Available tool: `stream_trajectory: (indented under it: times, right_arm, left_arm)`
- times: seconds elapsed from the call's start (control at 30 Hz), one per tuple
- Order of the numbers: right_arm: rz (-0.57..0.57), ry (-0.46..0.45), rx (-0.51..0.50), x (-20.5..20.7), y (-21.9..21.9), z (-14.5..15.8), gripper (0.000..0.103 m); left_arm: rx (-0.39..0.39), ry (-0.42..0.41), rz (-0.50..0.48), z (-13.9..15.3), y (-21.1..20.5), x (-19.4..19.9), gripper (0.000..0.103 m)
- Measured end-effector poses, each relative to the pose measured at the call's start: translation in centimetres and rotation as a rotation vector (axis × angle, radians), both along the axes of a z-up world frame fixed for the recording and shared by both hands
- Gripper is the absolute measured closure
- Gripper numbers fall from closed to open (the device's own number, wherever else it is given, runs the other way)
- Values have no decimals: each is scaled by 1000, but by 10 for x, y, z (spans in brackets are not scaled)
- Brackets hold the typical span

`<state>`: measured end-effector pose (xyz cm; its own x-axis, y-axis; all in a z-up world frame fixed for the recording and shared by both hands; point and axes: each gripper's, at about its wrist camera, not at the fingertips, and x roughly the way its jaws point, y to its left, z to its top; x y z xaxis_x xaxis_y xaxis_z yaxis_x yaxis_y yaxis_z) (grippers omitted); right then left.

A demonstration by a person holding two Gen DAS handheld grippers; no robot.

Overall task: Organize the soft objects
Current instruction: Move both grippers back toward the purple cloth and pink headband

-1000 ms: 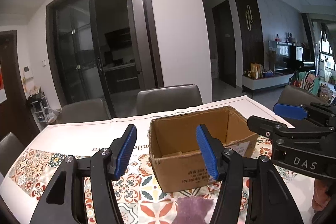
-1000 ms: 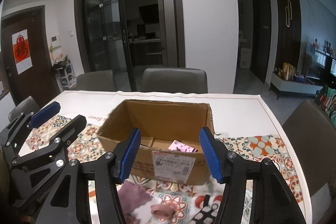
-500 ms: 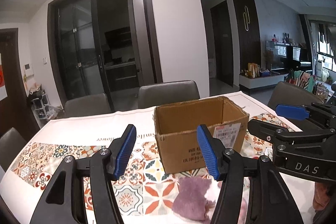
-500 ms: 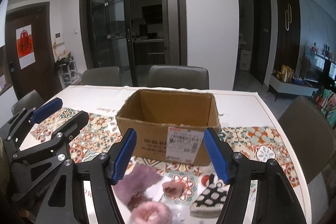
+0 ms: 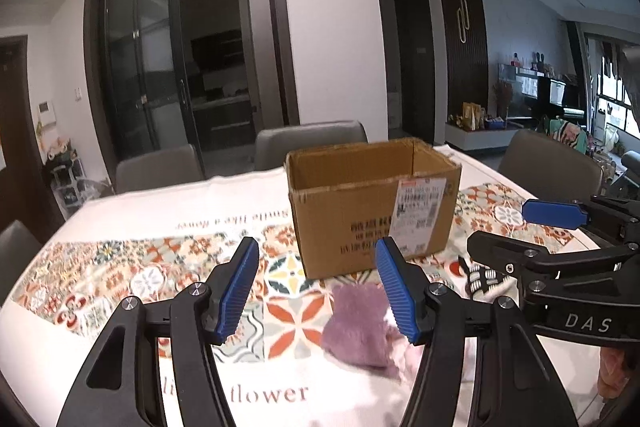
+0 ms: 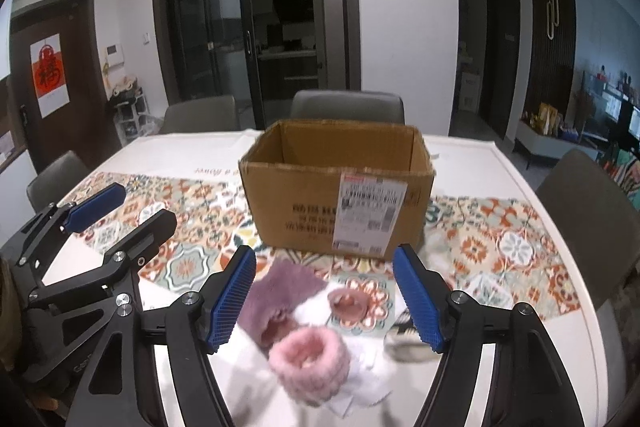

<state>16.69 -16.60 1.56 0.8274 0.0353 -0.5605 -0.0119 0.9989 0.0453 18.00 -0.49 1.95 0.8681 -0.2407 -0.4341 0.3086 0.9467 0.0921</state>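
Note:
An open cardboard box (image 5: 372, 203) (image 6: 340, 199) stands on the patterned tablecloth. In front of it lies a pile of soft things: a purple fuzzy cloth (image 5: 356, 327) (image 6: 280, 291), a pink fluffy ring (image 6: 308, 355), a smaller pink ring (image 6: 350, 303), a white cloth (image 6: 360, 383) and a black-and-white patterned piece (image 5: 482, 277) (image 6: 404, 339). My left gripper (image 5: 316, 291) is open and empty, above the purple cloth. My right gripper (image 6: 324, 299) is open and empty, over the pile. Each gripper shows at the edge of the other's view.
The table (image 6: 516, 167) has a white cloth with a tiled pattern band (image 5: 120, 267). Grey chairs stand at the far side (image 6: 346, 105) (image 5: 158, 167) and at the right (image 6: 588, 203). Dark glass doors are behind.
Both grippers have pulled back and lower, away from the box. The pile of soft things in front of the box has come into view between the fingers.

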Motion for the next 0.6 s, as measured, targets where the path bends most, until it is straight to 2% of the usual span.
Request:
stream_trajectory:
  times: [0.23,0.6]
  right_arm:
    - [12,87,-16,-6,10,-26,31]
    - [32,243,15,-6,15,-67,31]
  left_arm:
    - [11,63,-11,-23,7,-7,43]
    - [45,142,-26,-51,9,-7,43]
